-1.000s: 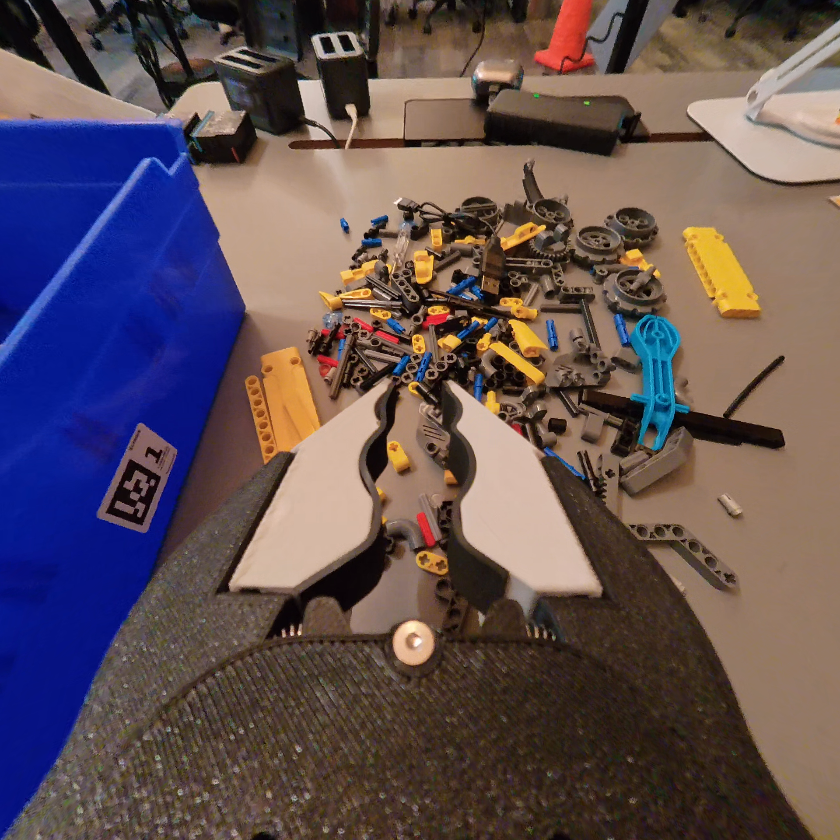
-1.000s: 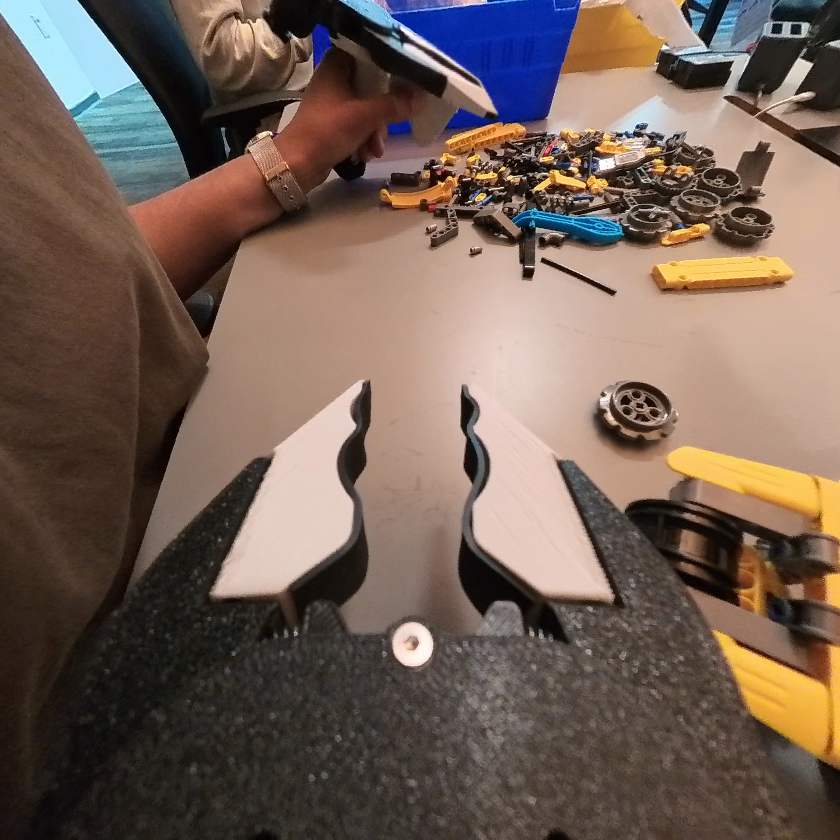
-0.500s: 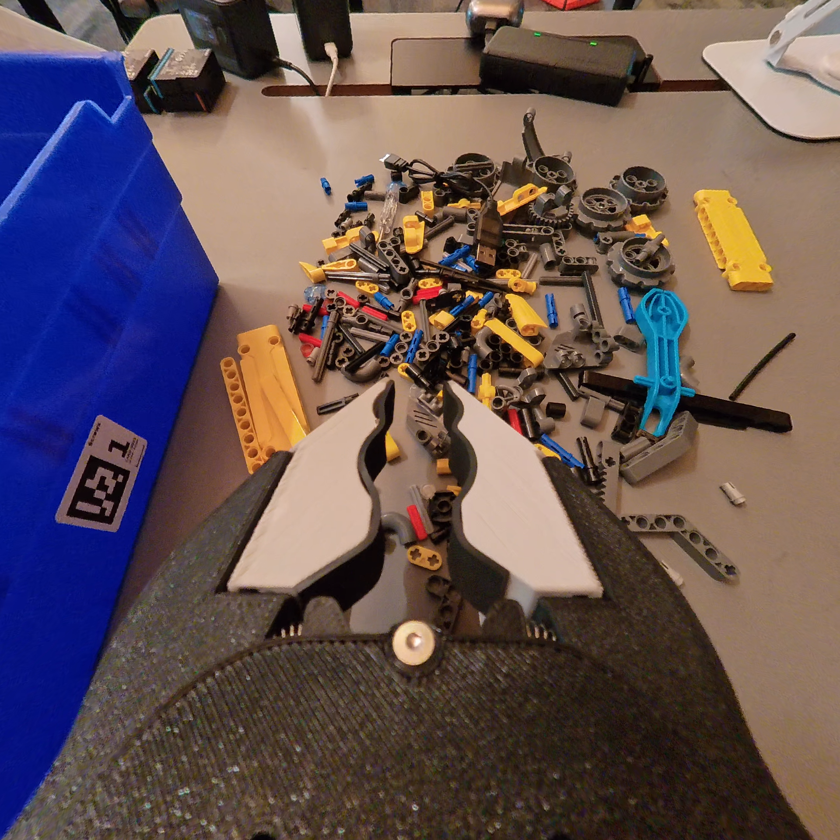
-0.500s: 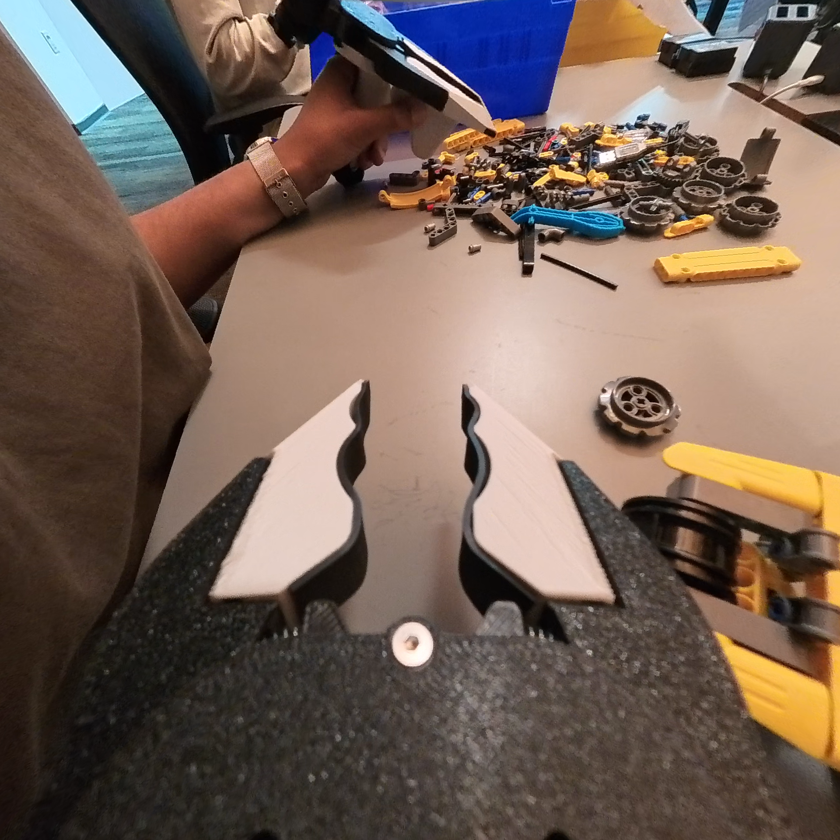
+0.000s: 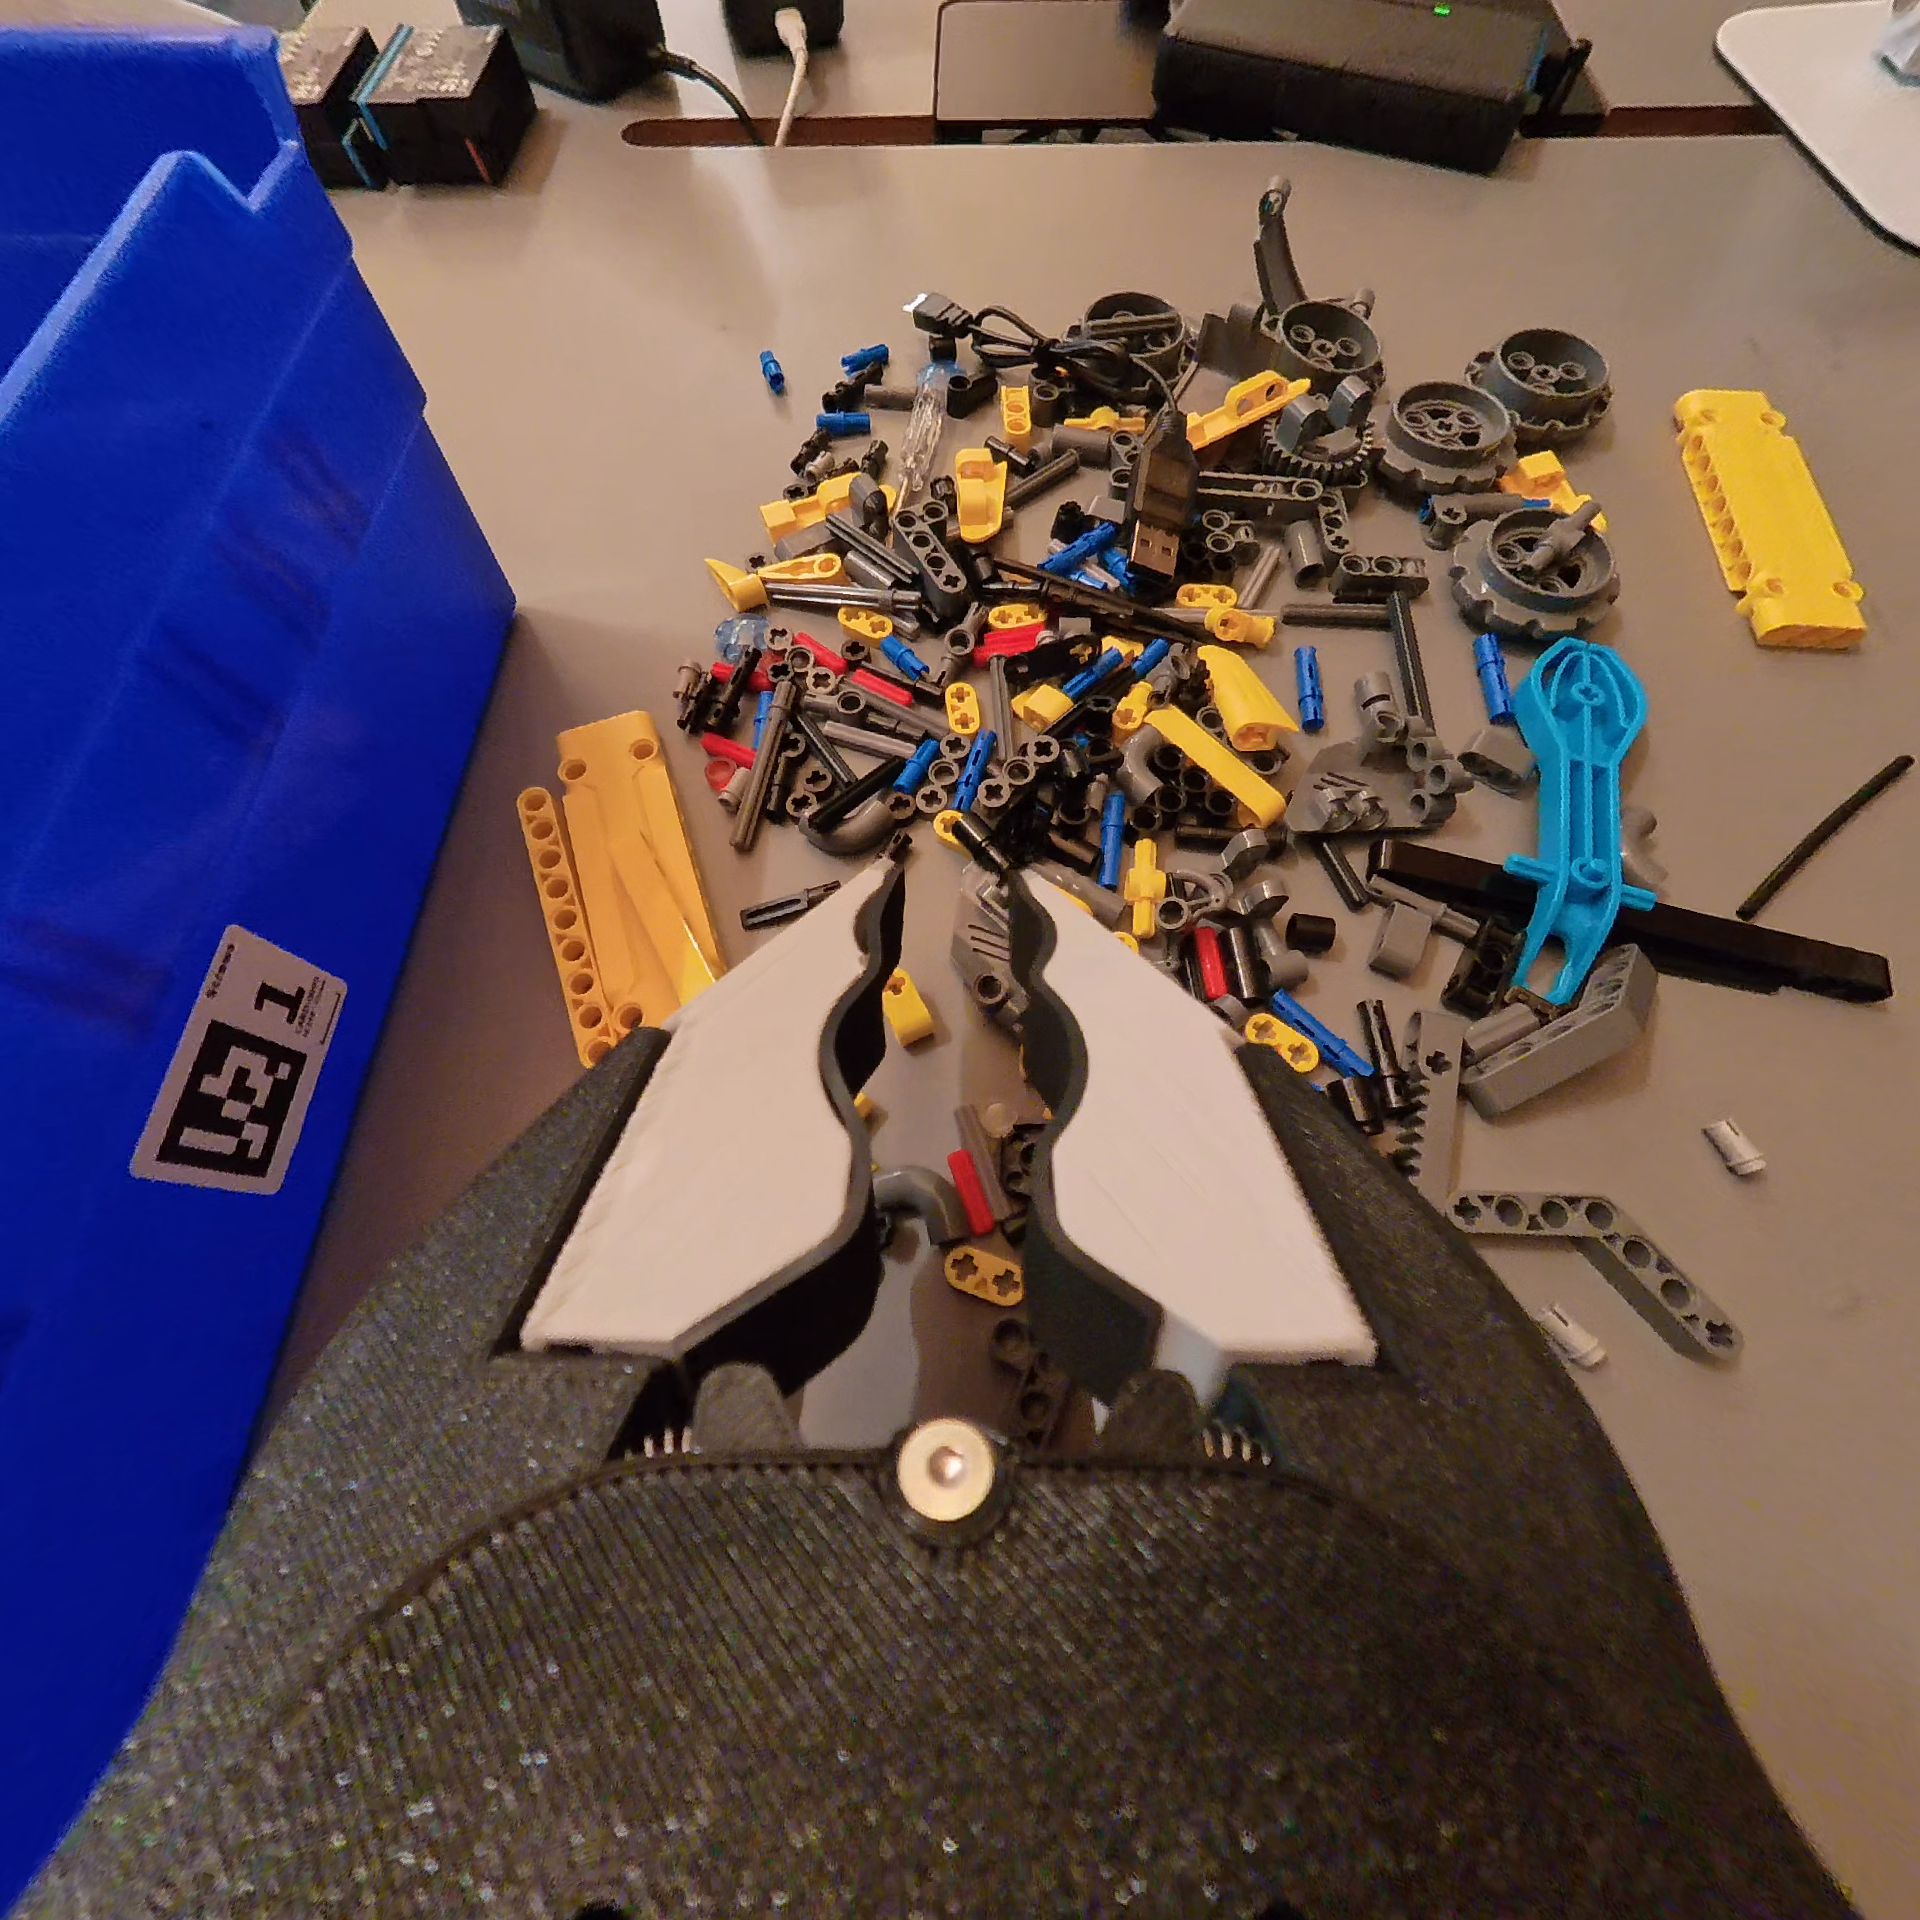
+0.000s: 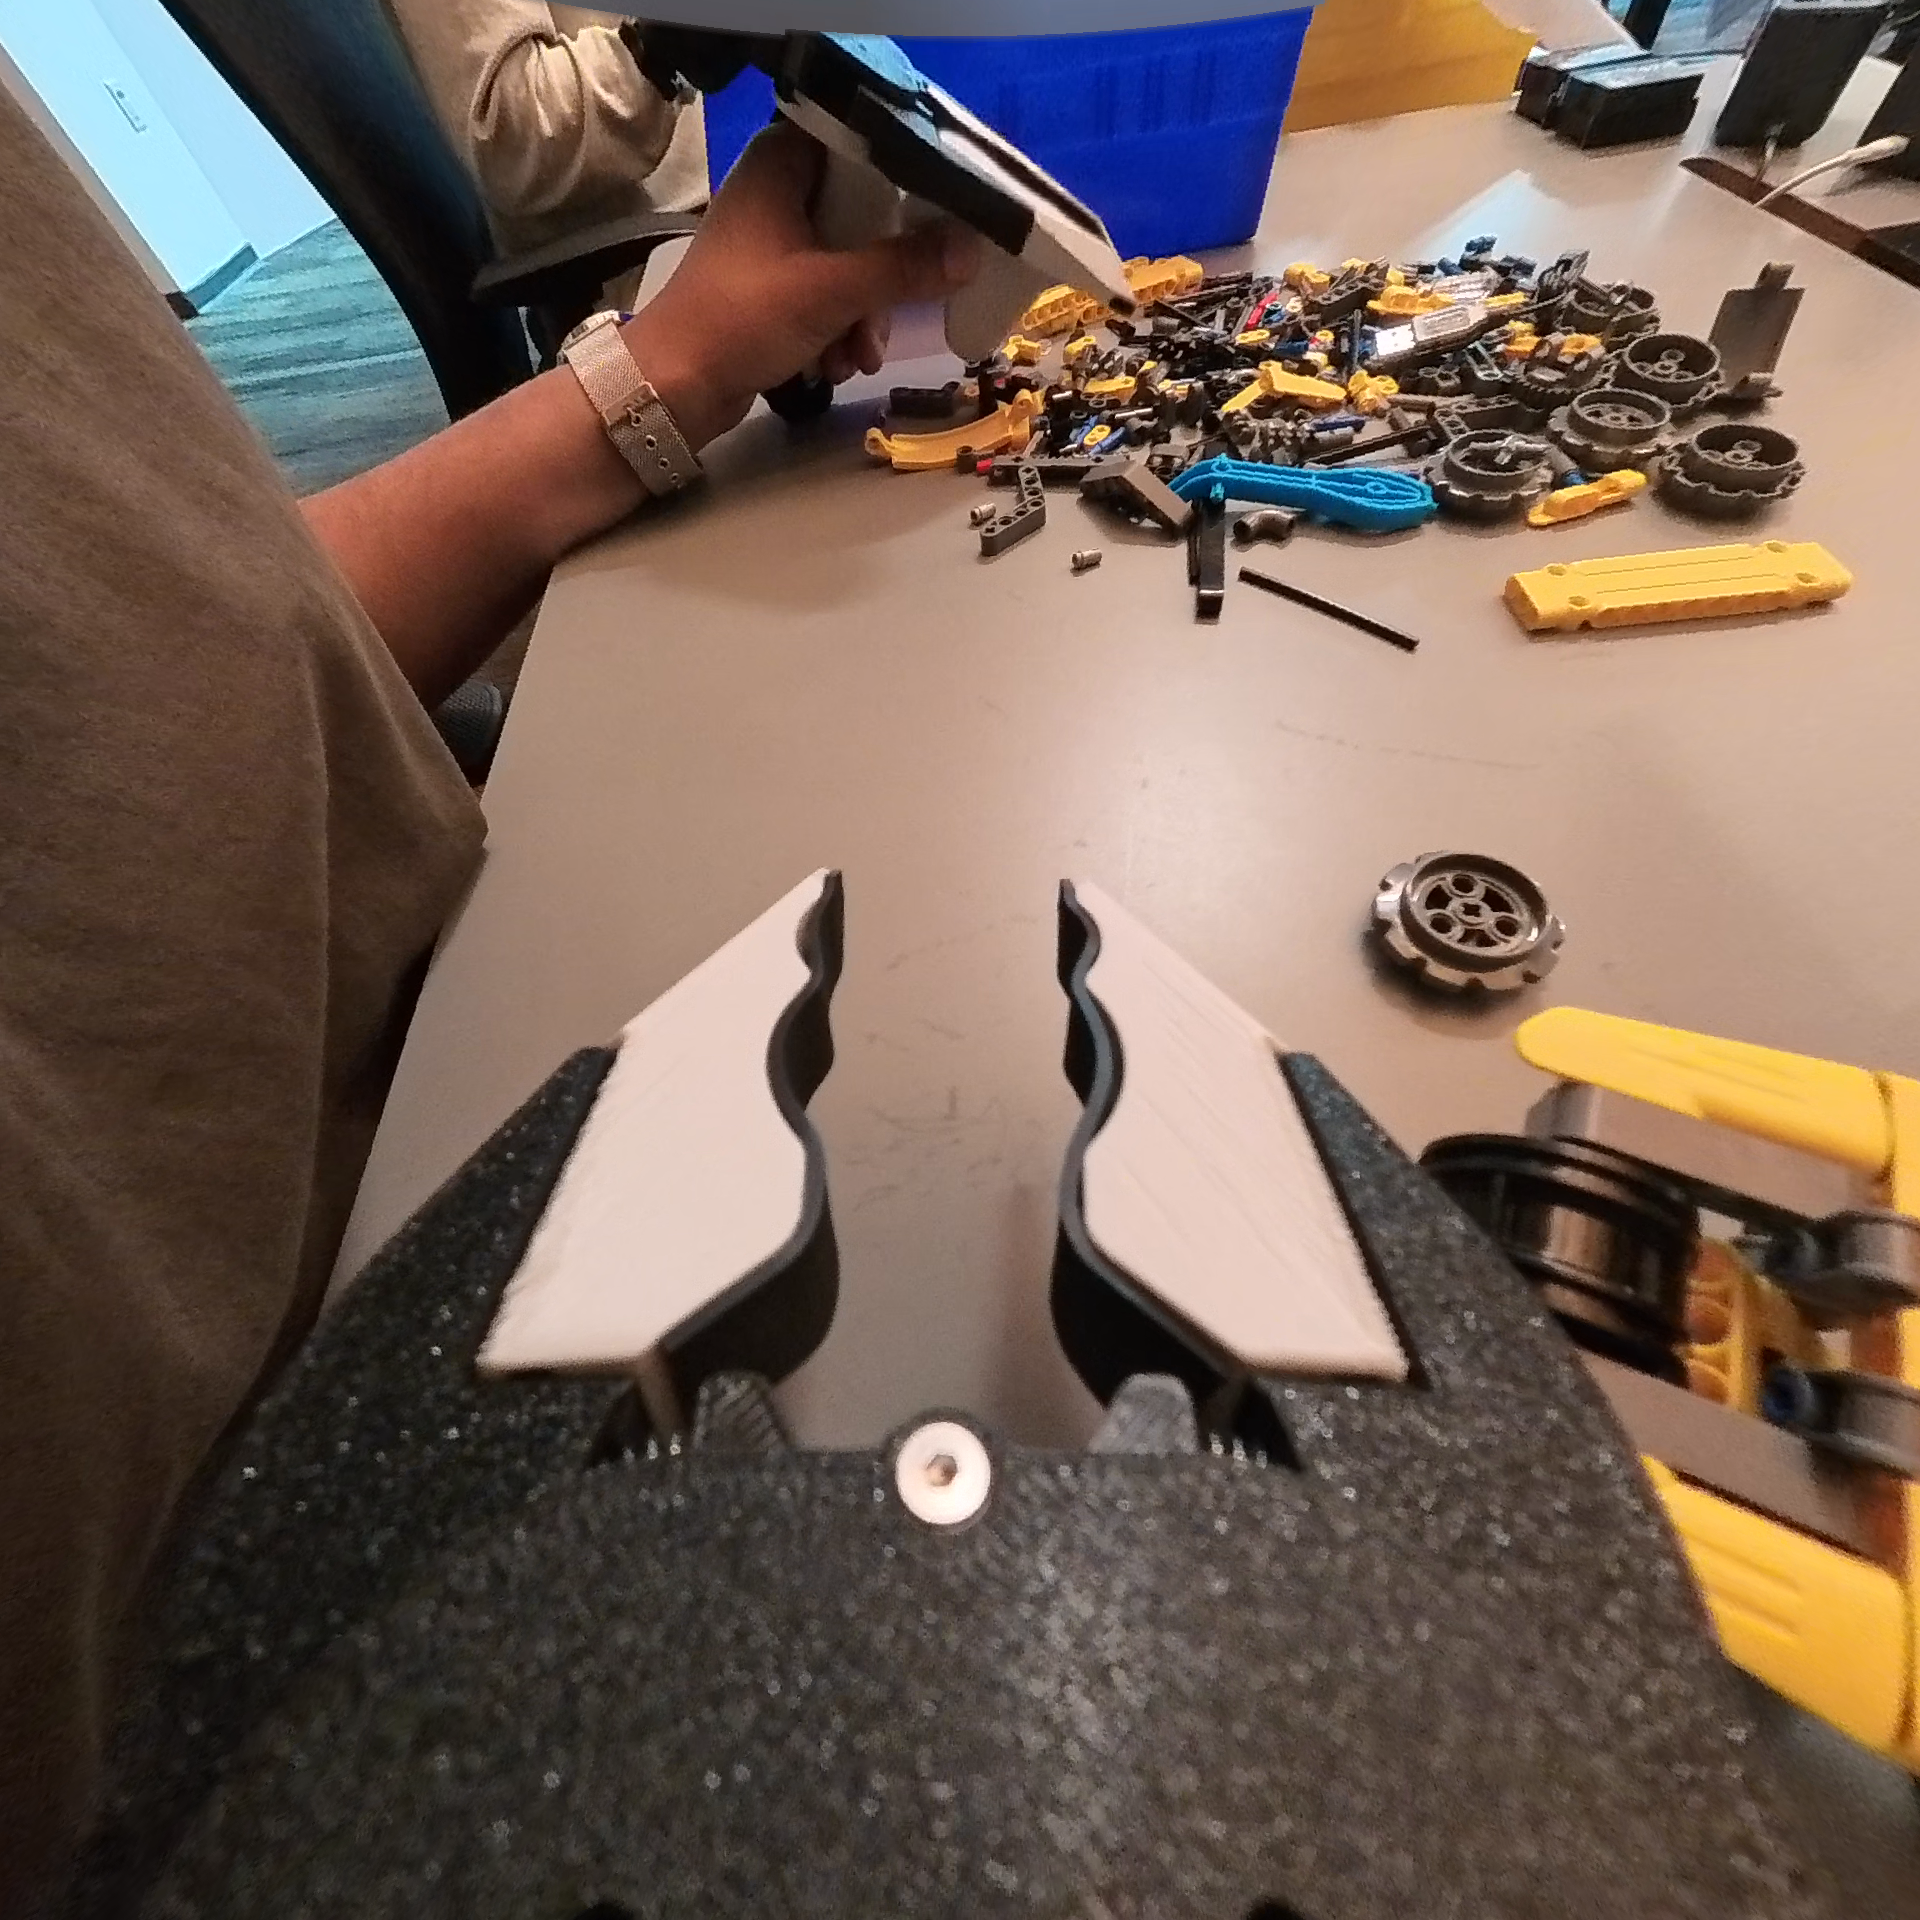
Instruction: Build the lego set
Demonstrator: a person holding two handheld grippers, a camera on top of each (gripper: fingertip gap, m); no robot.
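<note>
Left gripper (image 5: 951,883) is tilting down over the near edge of the brick pile (image 5: 1132,665), fingers slightly spread, pinching nothing; a grey part (image 5: 982,935) is lying between the tips. Blue bin (image 5: 208,644) is standing close at 9 o'clock; bare table (image 5: 1766,1455) is lying open at 3 o'clock. Since the earlier frame, the pile is sitting nearer and lower. Right gripper (image 6: 951,904) is hovering spread over bare table, unchanged, with a grey wheel (image 6: 1465,925) at 2 o'clock.
</note>
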